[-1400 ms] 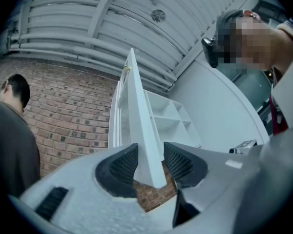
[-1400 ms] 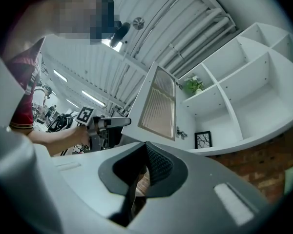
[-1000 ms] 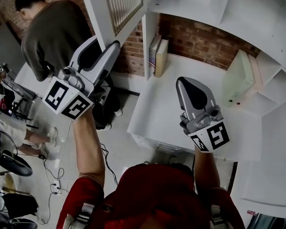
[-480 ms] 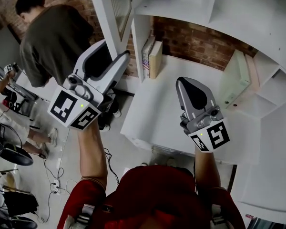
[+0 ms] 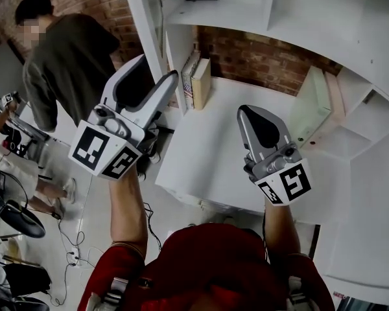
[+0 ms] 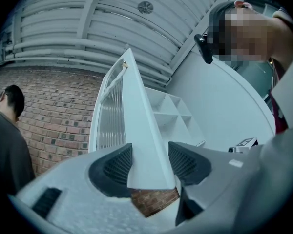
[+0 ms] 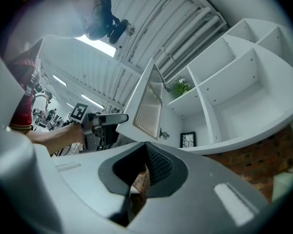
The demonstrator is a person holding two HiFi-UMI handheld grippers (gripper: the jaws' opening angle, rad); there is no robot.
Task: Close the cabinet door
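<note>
Though white-framed, cabinet door [image 6: 133, 130] panel ribbed; brick wall [image 6: 53, 116] behind.

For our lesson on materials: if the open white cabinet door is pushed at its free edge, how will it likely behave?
The cabinet door looks like a flat rigid frame, so it should probably swing stiffly, not flex. Its ribbed panel seems thin, perhaps fragile if pushed there.

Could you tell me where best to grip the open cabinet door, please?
I'd take the cabinet door by its plain frame at the free edge's lower corner, from below: thin, flat, far from the hinge, clear of the ribbed panel.
</note>
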